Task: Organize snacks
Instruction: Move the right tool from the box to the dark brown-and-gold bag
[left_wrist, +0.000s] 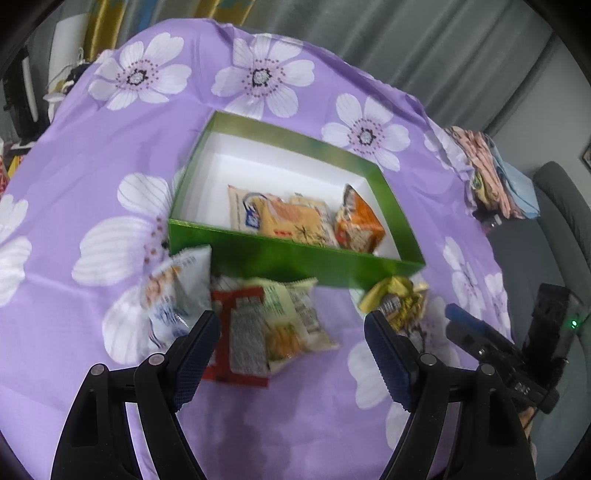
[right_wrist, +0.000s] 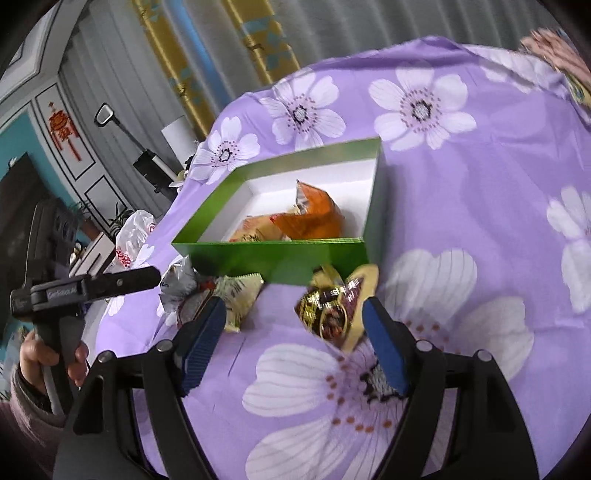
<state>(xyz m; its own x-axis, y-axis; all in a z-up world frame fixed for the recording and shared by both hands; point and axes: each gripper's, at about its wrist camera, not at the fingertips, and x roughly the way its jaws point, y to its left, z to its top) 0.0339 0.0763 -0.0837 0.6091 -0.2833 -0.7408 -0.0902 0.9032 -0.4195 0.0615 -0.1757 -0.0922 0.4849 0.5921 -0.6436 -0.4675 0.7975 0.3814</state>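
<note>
An open green box (left_wrist: 295, 258) (right_wrist: 273, 258) with a white inside holds a yellow packet (left_wrist: 280, 218) (right_wrist: 255, 229) and an orange packet (left_wrist: 358, 225) (right_wrist: 314, 214). In front of it on the cloth lie a white-and-blue packet (left_wrist: 177, 291), a red-and-white packet (left_wrist: 240, 332), a pale green packet (left_wrist: 295, 317) (right_wrist: 240, 295) and a gold-wrapped packet (left_wrist: 399, 299) (right_wrist: 336, 310). My left gripper (left_wrist: 291, 325) stands open over the red and pale green packets. My right gripper (right_wrist: 295, 314) is open; the gold packet lies between its fingers, close to the right one.
A purple cloth (left_wrist: 110, 166) (right_wrist: 480, 221) with white flowers covers the table. Folded fabric (left_wrist: 491, 177) sits at its right edge beside a grey chair (left_wrist: 561, 206). A white plastic bag (right_wrist: 133, 232) lies off the left edge. A person's hand (right_wrist: 40, 354) holds the left gripper's handle.
</note>
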